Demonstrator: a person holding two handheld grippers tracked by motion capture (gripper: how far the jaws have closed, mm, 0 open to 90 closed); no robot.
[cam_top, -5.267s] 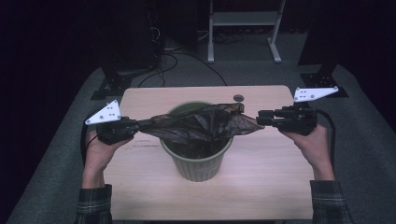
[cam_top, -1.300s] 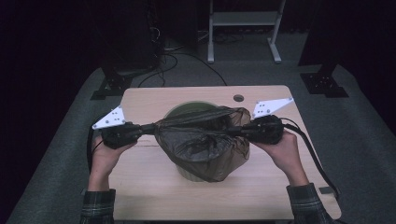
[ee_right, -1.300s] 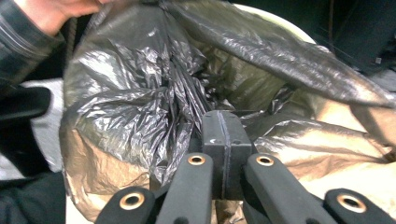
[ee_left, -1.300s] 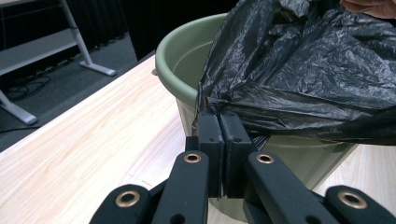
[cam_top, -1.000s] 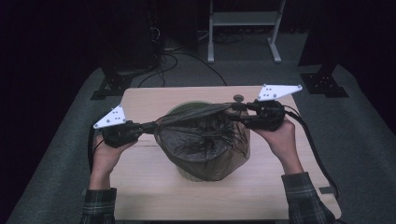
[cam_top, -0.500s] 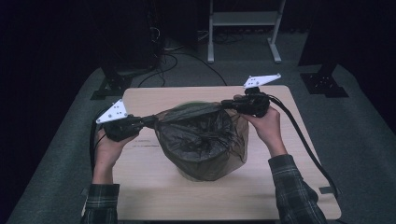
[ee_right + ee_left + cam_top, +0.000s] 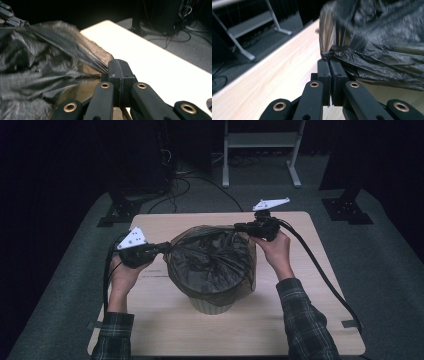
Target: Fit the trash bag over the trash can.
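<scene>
A black bin bag (image 7: 210, 262) is draped over a green bin (image 7: 212, 306) in the middle of the wooden table (image 7: 310, 320). At the bin's left side, my left gripper (image 7: 167, 247) is shut on a bunched edge of the bag; in the left gripper view its jaws (image 7: 329, 62) pinch the crumpled film (image 7: 382, 65). My right gripper (image 7: 237, 226) is at the bin's far right rim. In the right gripper view its jaws (image 7: 119, 62) are pressed together with the stretched bag (image 7: 45, 65) running into their tips. The left gripper (image 7: 10, 18) shows at that view's top left.
A metal rack (image 7: 260, 150) and loose cables (image 7: 185, 170) lie on the floor beyond the table. Black stand bases (image 7: 117, 212) (image 7: 347, 210) sit off its far corners. Gripper cables trail down the table's right side (image 7: 325, 280).
The right gripper has moved from the bin's right side round to its far rim, pulling the bag's edge with it. The left gripper has shifted slightly and kept its hold on the bag.
</scene>
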